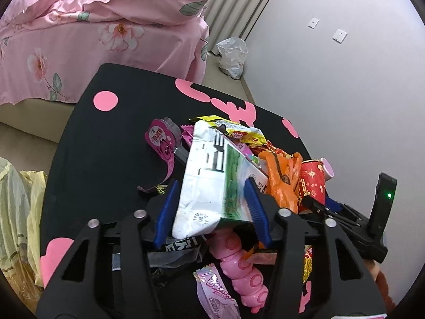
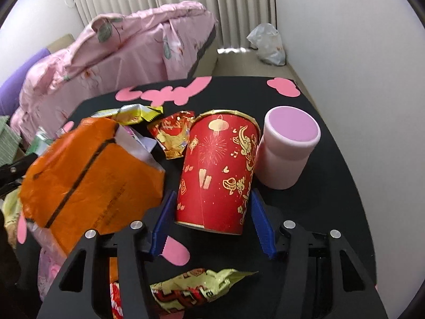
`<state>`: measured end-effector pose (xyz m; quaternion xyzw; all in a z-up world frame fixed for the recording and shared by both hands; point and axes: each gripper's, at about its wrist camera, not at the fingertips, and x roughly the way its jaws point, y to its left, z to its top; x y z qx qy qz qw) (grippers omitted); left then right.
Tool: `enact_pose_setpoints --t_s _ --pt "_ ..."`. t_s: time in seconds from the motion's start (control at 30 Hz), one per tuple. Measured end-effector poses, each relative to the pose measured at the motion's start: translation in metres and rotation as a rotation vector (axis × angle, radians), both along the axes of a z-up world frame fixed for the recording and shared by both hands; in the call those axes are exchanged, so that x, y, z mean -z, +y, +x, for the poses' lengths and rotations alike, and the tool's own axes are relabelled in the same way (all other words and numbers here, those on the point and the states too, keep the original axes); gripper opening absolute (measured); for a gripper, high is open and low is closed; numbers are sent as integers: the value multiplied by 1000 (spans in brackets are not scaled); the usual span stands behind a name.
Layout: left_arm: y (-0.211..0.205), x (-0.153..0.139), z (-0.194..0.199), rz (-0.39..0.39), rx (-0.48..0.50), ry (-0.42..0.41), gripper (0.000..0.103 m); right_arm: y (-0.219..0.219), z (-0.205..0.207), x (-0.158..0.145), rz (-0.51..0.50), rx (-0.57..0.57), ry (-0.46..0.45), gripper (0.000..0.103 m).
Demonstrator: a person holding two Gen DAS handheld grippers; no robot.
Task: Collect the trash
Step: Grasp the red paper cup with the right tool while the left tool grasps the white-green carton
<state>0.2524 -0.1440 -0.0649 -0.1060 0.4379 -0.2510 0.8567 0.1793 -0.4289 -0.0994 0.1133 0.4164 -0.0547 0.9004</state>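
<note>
A black worktop (image 1: 106, 138) with pink shapes is seen heaped with trash. In the left wrist view, a flattened white-and-green carton (image 1: 212, 183) is gripped by the left hand-held gripper (image 1: 212, 199); both blue pads are pressed against its sides, and the carton is tilted away from the camera above the pile. Below it a pink bumpy toy (image 1: 244, 265) and a pale pink wrapper (image 1: 217, 292) are seen lying on the worktop. A plum-coloured label (image 1: 162, 146) is seen to the carton's left, a yellow wrapper (image 1: 239, 133) beyond its far end, and an orange bag (image 1: 281, 175) just to its right.

In the right wrist view, a red cup (image 2: 220, 170) with gold print is held between the pads of the right hand-held gripper (image 2: 212, 212); the pads are set against its lower sides, and its base is seen clear of the worktop, so it is gripped. A pink pot (image 2: 287, 148) is found touching the cup's right side, upside down. The orange bag (image 2: 90, 175) is seen on the left, a red-gold wrapper (image 2: 172, 133) behind the cup, and a green-yellow wrapper (image 2: 196, 287) below the gripper.

A pink bed (image 1: 93, 34) and a white plastic bag (image 1: 233, 55) on the floor are seen beyond the worktop
</note>
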Motion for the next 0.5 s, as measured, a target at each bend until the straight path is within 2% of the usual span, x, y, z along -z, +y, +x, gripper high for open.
enact_pose_setpoints --t_s 0.07,0.17,0.37,0.5 --pt "0 -1 1 -17 0 3 42 -4 -10 -5 23 -5 -37 52" --pt "1 -9 -3 -30 -7 -29 33 0 -27 -20 -20 -18 -85 52" --pt "5 -44 -31 19 -32 -148 30 12 -56 -53 -75 -52 -168 52" --pt "11 -65 -46 23 -27 -191 30 20 -68 -68 -75 -77 -194 52"
